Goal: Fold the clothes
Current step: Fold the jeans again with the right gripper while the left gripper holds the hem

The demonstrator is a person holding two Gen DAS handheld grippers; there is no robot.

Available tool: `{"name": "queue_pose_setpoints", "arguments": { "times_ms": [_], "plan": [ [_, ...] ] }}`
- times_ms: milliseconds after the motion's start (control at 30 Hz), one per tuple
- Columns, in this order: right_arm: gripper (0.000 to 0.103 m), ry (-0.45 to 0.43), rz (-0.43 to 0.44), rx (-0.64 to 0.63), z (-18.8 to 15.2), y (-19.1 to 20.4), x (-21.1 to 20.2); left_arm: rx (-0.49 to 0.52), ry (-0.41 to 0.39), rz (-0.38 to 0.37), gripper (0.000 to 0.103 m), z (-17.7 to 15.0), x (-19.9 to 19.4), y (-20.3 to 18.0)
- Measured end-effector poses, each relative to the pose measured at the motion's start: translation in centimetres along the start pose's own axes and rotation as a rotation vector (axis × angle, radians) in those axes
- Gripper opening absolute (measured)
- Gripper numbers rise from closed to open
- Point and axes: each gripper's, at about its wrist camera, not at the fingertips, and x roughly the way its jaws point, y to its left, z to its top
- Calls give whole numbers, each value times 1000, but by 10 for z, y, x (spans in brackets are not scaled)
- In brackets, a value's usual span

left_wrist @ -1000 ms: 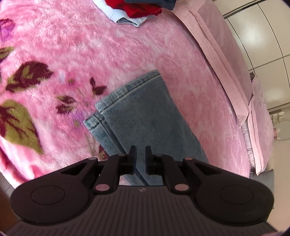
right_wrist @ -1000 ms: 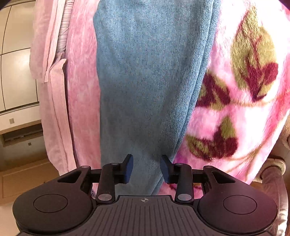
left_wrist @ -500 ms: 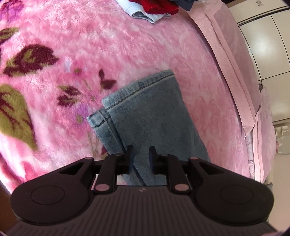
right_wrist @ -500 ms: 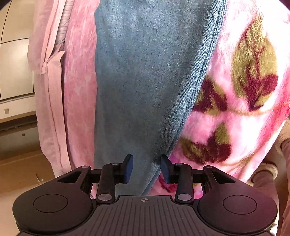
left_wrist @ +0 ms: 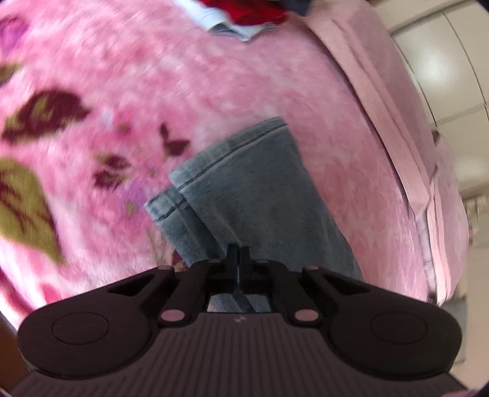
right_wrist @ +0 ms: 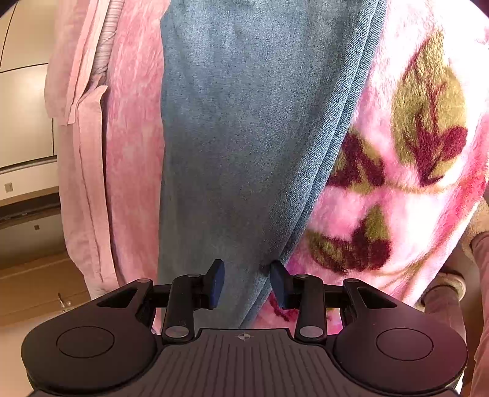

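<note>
Blue jeans (left_wrist: pixel 259 195) lie folded lengthwise on a pink flowered blanket (left_wrist: pixel 122 76), hems pointing away in the left wrist view. My left gripper (left_wrist: pixel 240 256) is shut, its fingers pressed together on the denim partway down the legs. In the right wrist view the jeans (right_wrist: pixel 244 122) run up the picture, their doubled edge on the right. My right gripper (right_wrist: pixel 247 281) hovers open above that edge, one finger over denim and the other over the blanket (right_wrist: pixel 412 198). The left wrist view is blurred.
A pile of red, white and dark clothes (left_wrist: pixel 244 15) sits at the far end of the bed. A pale pink sheet (right_wrist: pixel 82 152) hangs over the bed's side above a tiled floor (left_wrist: pixel 443 61). A slippered foot (right_wrist: pixel 446 284) shows at the right.
The left gripper's fingers, slightly apart half a second ago, have closed together on the jeans. The right gripper stays open and has drifted a little along the jeans.
</note>
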Motion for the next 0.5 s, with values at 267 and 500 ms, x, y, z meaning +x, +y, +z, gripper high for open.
{"name": "queue_pose_setpoints", "arguments": {
  "times_ms": [267,500],
  "plan": [
    [38,-8,-16,12,0,-3,-5,-14,-1,4,4,1,2,4],
    [35,-43,-23,-42,6,4,-4,-31,-1,8,7,2,5,9]
  ]
}}
